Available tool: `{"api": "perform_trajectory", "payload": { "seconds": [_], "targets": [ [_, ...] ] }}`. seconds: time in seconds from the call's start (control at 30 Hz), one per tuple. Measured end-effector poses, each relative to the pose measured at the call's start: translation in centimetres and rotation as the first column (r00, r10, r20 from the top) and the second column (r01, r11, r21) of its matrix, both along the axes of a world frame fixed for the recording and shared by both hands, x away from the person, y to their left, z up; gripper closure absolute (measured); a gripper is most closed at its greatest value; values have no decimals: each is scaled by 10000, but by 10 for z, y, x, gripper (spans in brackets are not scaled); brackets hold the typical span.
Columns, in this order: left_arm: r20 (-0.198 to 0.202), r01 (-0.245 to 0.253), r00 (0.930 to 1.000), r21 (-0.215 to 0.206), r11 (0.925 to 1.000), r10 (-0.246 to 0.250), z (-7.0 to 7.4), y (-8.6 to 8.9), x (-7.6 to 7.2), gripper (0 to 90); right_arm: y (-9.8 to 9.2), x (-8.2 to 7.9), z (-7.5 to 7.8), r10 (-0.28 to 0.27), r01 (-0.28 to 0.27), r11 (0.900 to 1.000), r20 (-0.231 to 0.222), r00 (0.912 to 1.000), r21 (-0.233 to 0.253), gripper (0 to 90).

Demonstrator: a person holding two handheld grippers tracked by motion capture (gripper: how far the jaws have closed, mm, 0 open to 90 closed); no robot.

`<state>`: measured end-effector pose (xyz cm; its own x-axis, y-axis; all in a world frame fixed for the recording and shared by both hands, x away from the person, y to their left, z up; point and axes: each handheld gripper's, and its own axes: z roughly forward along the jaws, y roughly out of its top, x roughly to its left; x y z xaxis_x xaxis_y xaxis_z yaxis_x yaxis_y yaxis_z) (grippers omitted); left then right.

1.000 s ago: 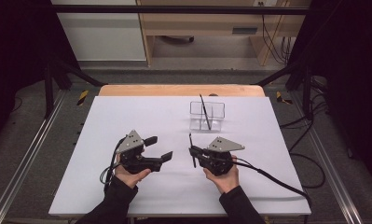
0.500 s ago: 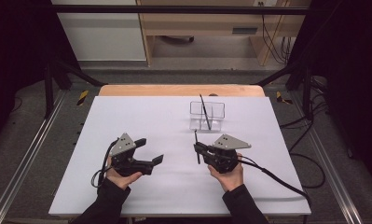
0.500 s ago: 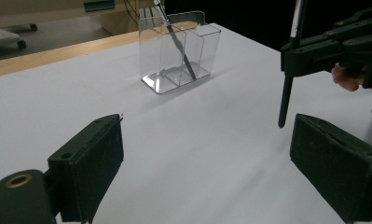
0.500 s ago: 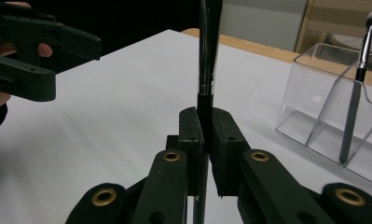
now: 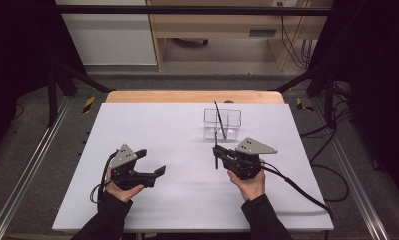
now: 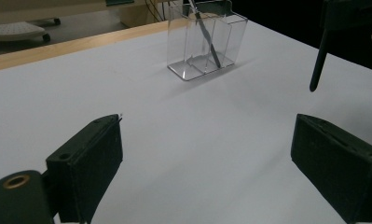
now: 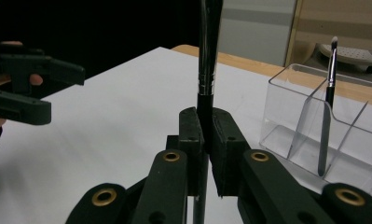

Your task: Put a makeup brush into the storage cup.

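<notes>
High view: the right claw [image 5: 218, 152], just in front of the clear plastic divided organiser [image 5: 222, 123] on the white tabletop [image 5: 152, 125], clamps a slim black makeup brush [image 5: 216, 150] upright.

Left gripper view: the left claw [image 6: 211, 163] gapes wide, empty.

Right gripper view: the grip is low on the handle, so the brush could tilt and catch the organiser's rim.

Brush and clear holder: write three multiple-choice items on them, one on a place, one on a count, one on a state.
1. Where is the clear holder?
A. far part of the table
B. on the floor
C. in the left gripper

2. How many brushes stand in the holder?
A. none
B. one
C. three

3. How is the right gripper?
A. wide open
B. shut on a brush
C. lying on the table

Answers: 1 A, the holder stands near the table's far edge. 2 B, a single standing brush leans inside. 3 B, the jaws pinch the held brush upright.
</notes>
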<state>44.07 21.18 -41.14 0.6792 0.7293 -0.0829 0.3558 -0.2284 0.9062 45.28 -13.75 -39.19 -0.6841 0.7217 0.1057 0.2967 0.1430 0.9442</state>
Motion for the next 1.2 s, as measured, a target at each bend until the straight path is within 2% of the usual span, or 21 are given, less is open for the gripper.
{"api": "perform_trajectory", "payload": {
  "seconds": [0.47,0.83,1.2],
  "targets": [
    [-22,-492,9988,406,9980,494,-7,13,-1,80,-11,15,17,-489,486,9987,164,9987,168,842],
    [-126,-665,9977,316,9973,670,-9,18,1,79,-10,31,25,-804,802,9967,162,9966,133,842],
    [-127,-712,9973,443,9965,718,-10,18,2,78,-12,51,34,-1208,1203,9924,189,9925,265,843]
  ]
}}
